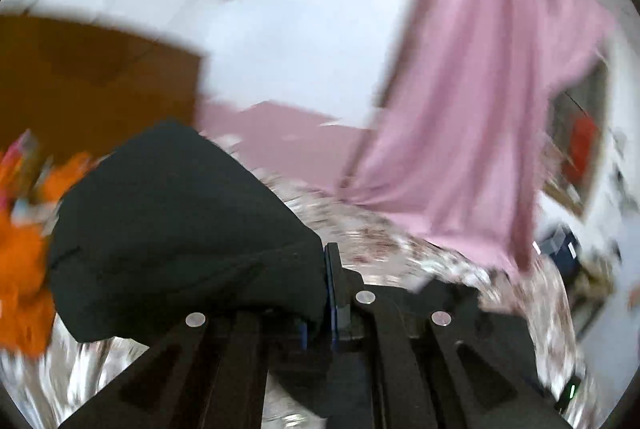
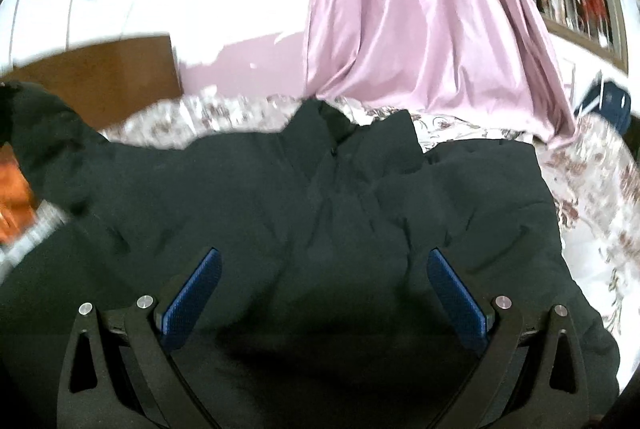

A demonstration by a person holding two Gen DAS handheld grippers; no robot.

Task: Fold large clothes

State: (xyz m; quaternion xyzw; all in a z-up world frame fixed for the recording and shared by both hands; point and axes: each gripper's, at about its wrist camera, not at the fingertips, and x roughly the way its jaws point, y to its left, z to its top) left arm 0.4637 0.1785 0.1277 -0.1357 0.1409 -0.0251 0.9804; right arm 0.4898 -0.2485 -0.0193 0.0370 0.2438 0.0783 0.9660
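Jaws: left gripper [image 1: 329, 293] clamped on black garment [image 1: 180, 229]; right gripper [image 2: 320, 289] wide above it.

A pink curtain [image 2: 420, 21] hangs down the upper middle of the right wrist view, its hem meeting the floral bedspread [image 2: 592, 181] at right. A brown wooden panel [image 1: 88, 81] fills the left side, with something orange [image 1: 20, 261], blurred, at lower left.

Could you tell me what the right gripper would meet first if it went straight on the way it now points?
Most likely the black garment: the open right gripper points straight at its crumpled middle, which fills the view between the fingers. Depth is unclear, but nothing else shows in between.
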